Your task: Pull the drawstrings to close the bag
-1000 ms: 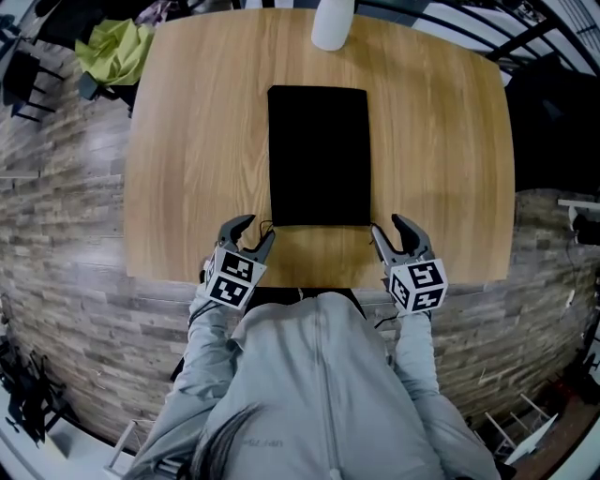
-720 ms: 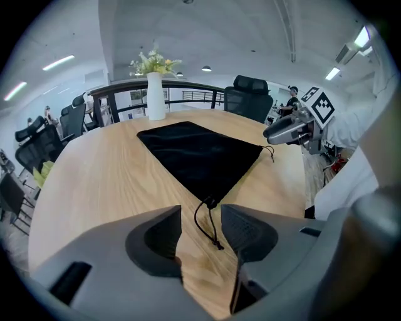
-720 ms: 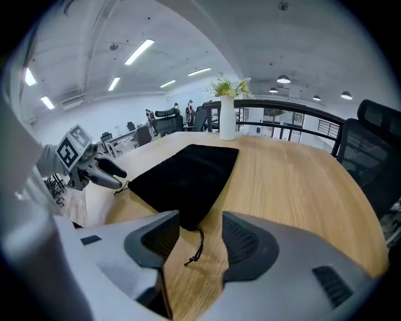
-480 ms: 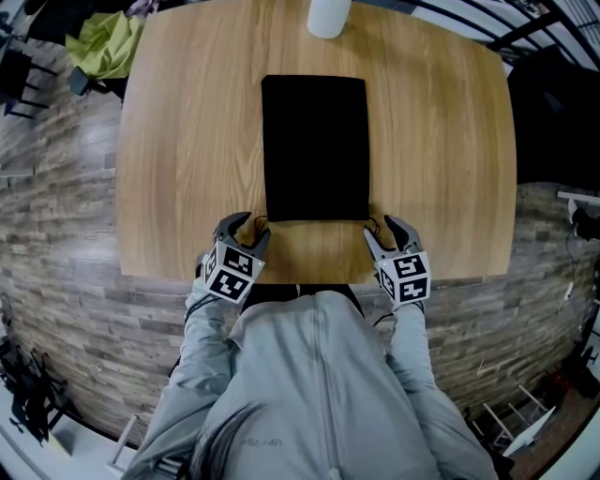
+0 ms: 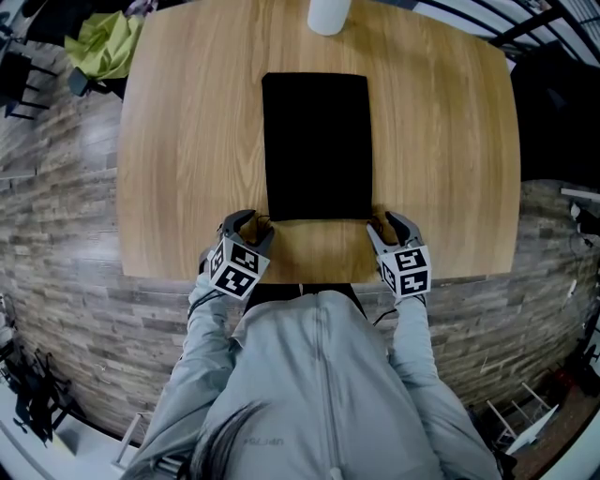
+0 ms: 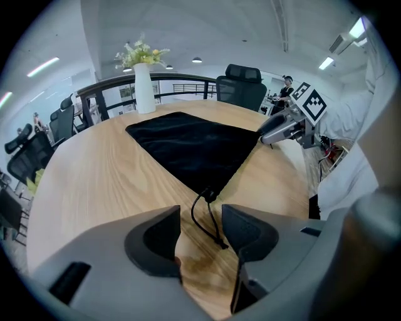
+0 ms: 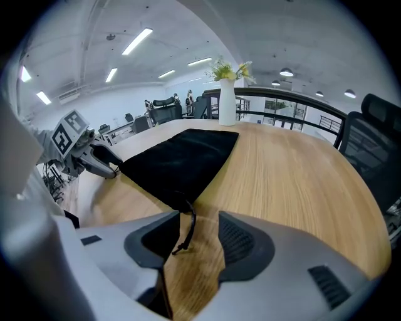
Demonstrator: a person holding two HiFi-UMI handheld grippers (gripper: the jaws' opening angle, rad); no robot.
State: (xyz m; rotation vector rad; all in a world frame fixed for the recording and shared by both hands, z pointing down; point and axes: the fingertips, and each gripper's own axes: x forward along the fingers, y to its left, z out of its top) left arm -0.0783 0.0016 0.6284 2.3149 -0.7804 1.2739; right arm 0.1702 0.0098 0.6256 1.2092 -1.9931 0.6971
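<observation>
A flat black drawstring bag lies on the wooden table, its mouth towards the near edge. My left gripper stands at the bag's near left corner, jaws open, with the left drawstring lying loose on the wood between them. My right gripper stands at the near right corner, jaws open too, and the right drawstring hangs in the gap, not pinched. In the left gripper view the bag spreads ahead with the other gripper at its far corner.
A white vase with flowers stands at the table's far edge, beyond the bag. A yellow-green cloth lies off the table at the far left. The table's near edge runs just under both grippers. Office chairs stand behind the table.
Both grippers have moved forward and inward to the bag's near corners, the right one most. Their jaws now straddle the drawstrings. The bag has not moved.
</observation>
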